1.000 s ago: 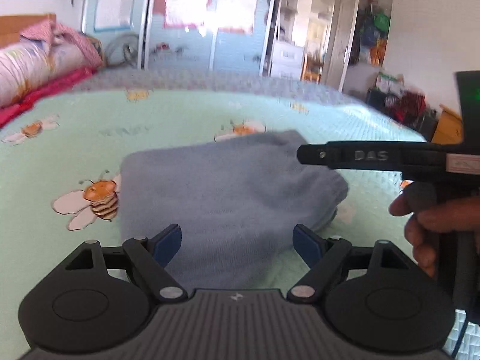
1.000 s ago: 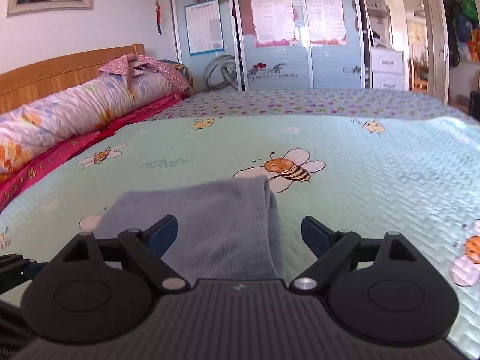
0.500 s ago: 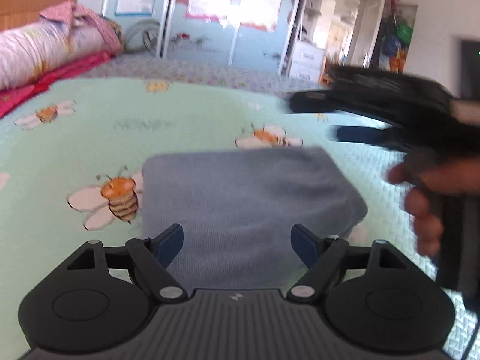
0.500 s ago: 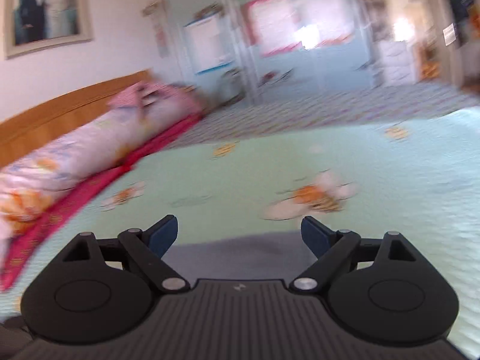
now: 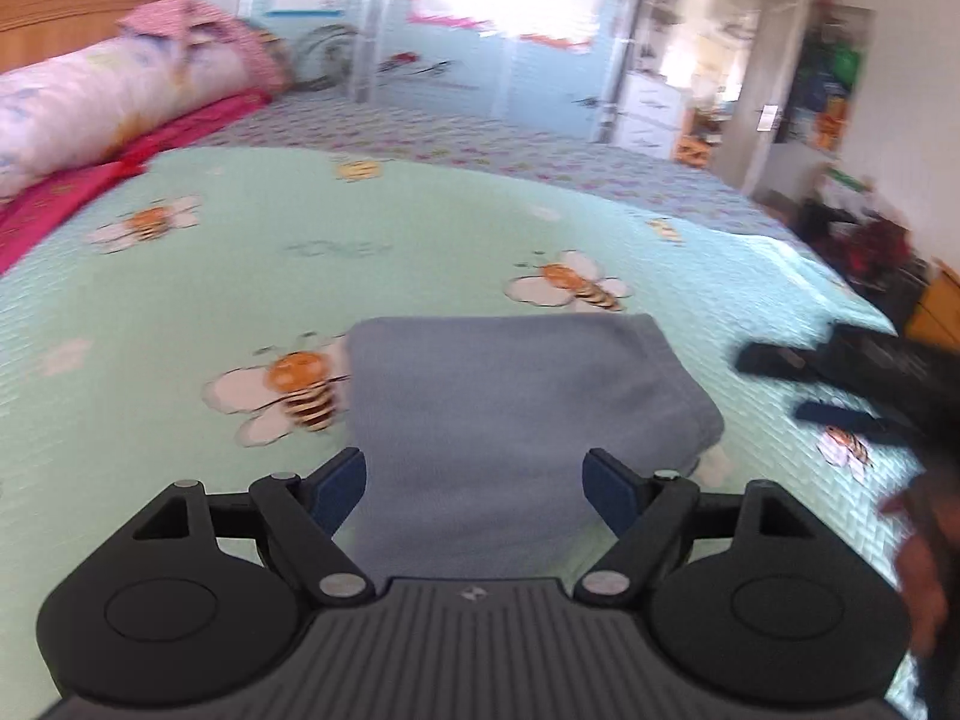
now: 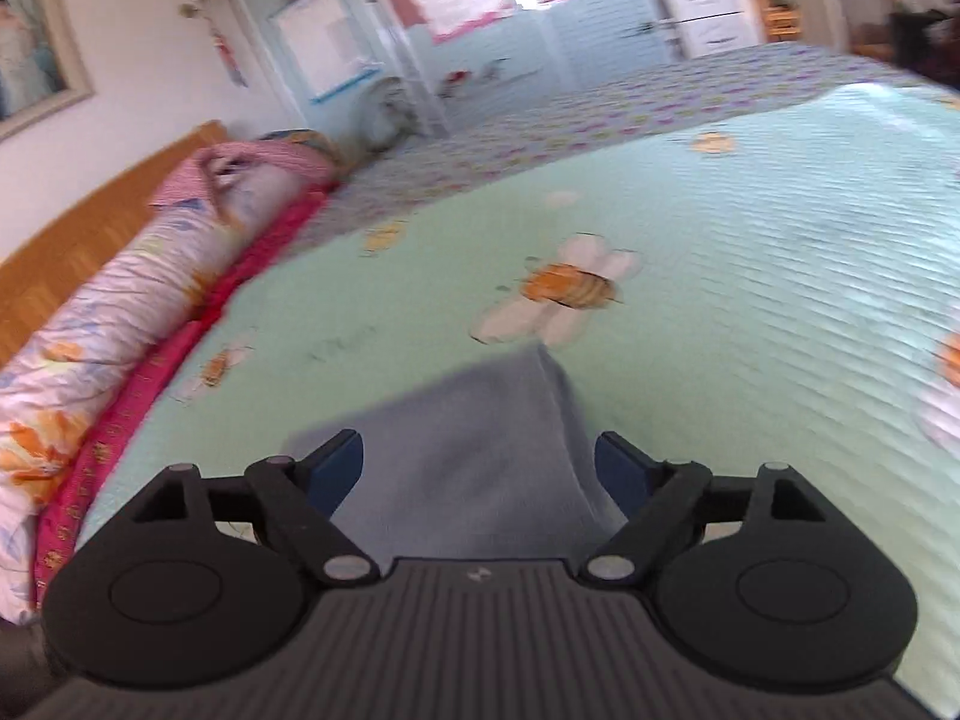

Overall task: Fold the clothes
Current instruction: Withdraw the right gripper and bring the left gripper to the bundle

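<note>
You're working in bright daylight: it pours through the wardrobe doors (image 5: pixel 498 18) far ahead of the left tongs (image 5: pixel 477 483), where the panels wash out into white glare. Both views are smeared by motion blur, so the bee prints on the bedspread (image 6: pixel 750 276) look soft, and the right tongs (image 5: pixel 840 396) are a dark streak in your left view. Only each camera's own tongs body is crisp. The fisheye bends the bed and walls toward dark corners. Shadows are faint.

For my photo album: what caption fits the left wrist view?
Folded blue garment lying on a bee-print bedspread, seen between the open left gripper.
</note>
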Demonstrator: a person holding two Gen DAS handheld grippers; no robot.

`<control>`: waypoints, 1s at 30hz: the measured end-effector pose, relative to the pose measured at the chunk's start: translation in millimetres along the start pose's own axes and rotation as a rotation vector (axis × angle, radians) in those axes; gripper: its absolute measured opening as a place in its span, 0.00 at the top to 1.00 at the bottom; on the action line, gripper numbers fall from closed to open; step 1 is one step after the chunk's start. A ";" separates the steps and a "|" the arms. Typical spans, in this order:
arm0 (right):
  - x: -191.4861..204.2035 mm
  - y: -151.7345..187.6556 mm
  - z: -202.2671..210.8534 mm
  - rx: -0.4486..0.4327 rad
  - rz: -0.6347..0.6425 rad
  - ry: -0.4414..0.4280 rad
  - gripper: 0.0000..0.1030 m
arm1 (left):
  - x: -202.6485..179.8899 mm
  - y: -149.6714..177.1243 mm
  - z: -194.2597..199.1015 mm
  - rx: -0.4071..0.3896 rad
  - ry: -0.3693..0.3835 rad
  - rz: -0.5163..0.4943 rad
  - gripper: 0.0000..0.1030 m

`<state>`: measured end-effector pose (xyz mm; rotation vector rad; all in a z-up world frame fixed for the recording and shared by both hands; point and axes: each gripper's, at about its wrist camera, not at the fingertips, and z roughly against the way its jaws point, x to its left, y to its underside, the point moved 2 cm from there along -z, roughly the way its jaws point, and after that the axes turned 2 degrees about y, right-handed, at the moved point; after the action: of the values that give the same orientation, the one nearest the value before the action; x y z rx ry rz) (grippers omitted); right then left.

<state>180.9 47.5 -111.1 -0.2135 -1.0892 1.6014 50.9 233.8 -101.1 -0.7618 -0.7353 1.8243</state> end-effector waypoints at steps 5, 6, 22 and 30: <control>27.3 15.3 49.8 -0.032 -0.050 0.032 0.17 | -14.7 -6.3 35.8 0.030 -0.130 -0.036 0.20; 35.6 15.3 56.4 -0.038 -0.028 0.029 0.17 | -15.9 -6.4 43.2 0.028 -0.146 -0.040 0.20; 96.5 19.5 127.3 -0.118 0.155 -0.025 0.17 | -22.1 -12.5 96.0 -0.010 -0.136 -0.032 0.19; 97.2 22.8 134.2 -0.120 0.147 -0.044 0.17 | -23.6 -11.7 101.9 -0.019 -0.126 -0.036 0.19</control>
<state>45.0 60.5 -14.6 -0.3458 -1.2289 1.6784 -13.8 200.7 -24.9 -0.6463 -0.8438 1.8472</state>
